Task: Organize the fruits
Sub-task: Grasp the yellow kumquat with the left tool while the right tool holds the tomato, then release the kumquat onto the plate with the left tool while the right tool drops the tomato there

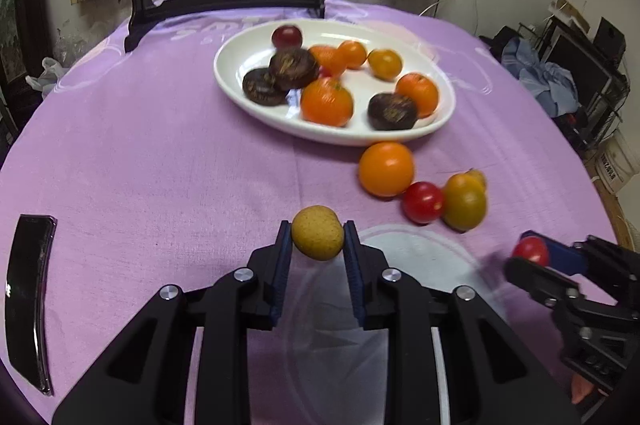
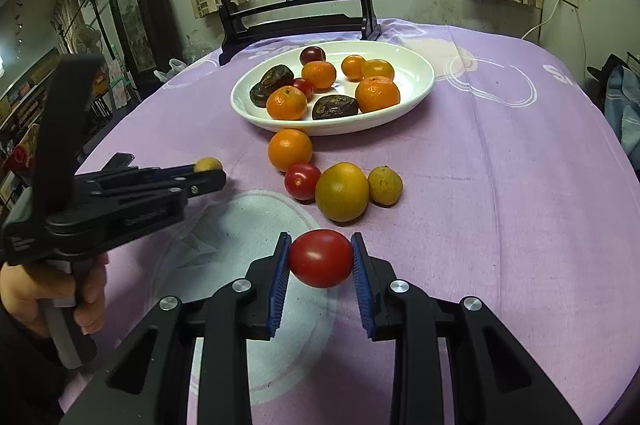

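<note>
In the left wrist view, a black phone [image 1: 30, 299] lies at the lower left edge on the purple tablecloth [image 1: 160, 161]. At bottom centre the left gripper [image 1: 317, 233] is clamped on a small tan, speckled fruit [image 1: 317, 232], pads pressing both its sides. Above it, at upper centre, a white plate [image 1: 240, 61] holds oranges, dark brown fruits and a dark red one. Just below the plate's right rim an orange [image 1: 386, 169], a red tomato [image 1: 423, 202] and a yellow-green citrus [image 1: 464, 201] sit in a touching row on the cloth. At the lower right the right gripper [image 1: 532, 253] is closed on a red tomato [image 1: 531, 251]. In the right wrist view, a hand [image 2: 80, 293] at the lower left holds the left gripper's handle, and that tomato fills the right gripper's jaws at bottom centre, above a pale round patch [image 2: 240, 225] printed on the cloth.
</note>
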`<action>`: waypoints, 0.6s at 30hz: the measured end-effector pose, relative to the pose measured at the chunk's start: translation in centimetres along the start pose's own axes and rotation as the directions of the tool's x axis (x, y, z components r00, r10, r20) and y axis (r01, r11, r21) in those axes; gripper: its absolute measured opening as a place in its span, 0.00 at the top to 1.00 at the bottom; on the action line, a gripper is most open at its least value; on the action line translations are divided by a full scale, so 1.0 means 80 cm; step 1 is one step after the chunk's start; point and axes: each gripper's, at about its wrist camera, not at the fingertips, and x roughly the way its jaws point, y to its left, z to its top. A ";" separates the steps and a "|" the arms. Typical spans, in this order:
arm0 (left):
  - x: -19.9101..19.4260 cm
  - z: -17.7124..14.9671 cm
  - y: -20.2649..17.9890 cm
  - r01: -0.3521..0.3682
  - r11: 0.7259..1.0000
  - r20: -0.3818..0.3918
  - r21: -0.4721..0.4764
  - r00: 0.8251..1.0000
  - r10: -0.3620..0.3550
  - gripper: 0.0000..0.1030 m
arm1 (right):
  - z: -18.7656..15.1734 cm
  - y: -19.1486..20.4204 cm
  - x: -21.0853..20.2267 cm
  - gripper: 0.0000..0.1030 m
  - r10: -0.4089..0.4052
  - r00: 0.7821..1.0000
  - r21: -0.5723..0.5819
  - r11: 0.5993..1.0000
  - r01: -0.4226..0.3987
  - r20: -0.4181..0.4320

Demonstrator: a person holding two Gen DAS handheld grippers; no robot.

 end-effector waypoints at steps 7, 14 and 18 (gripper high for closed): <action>-0.042 0.026 -0.019 0.029 0.996 0.082 0.083 0.996 -0.036 0.76 | 0.020 0.005 -0.019 0.70 0.065 0.997 0.003 0.998 -0.065 0.042; -0.040 0.074 -0.024 0.031 0.994 0.118 0.105 0.992 -0.044 0.76 | 0.087 0.011 -0.008 0.70 0.021 0.995 -0.074 0.997 -0.014 0.096; -0.014 0.110 -0.017 0.011 0.996 0.131 0.085 0.991 -0.023 0.76 | 0.121 0.010 0.027 0.70 -0.004 0.997 -0.099 0.995 0.011 0.080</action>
